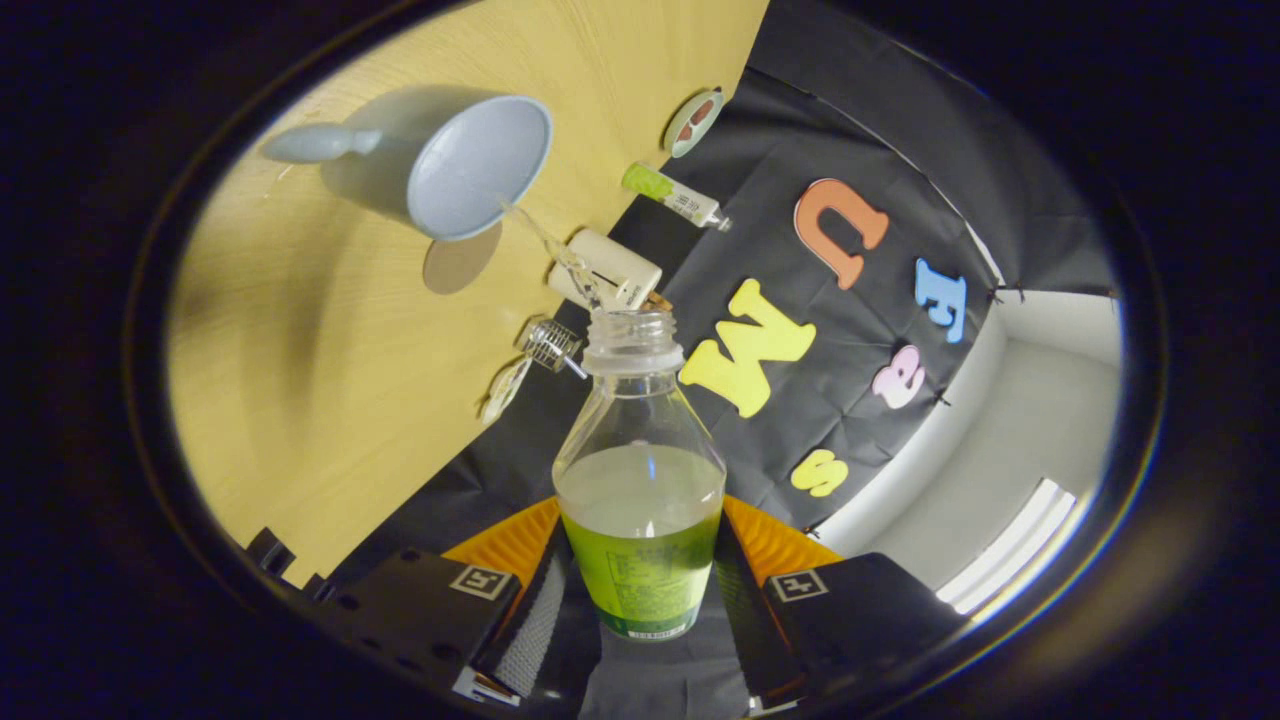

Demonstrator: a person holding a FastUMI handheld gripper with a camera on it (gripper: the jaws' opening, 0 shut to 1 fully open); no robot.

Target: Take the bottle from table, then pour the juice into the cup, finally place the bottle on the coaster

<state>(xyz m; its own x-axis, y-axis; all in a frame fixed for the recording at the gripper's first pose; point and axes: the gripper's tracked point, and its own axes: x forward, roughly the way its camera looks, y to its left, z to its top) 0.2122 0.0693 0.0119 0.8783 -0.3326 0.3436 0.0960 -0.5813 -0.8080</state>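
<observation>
both hand-held gripper fingers clamp bottle, open neck toward cup.

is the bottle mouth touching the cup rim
Apart. The gripper view shows the bottle mouth short of the cup rim, a thin stream crossing bare table between them.

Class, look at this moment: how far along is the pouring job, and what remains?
Done: the bottle is off the table, clamped in the gripper. In hand: it is tilted, a thin stream running from its mouth into the cup. Left: finish pouring, then stand the bottle on the coaster beyond the cup.
</observation>
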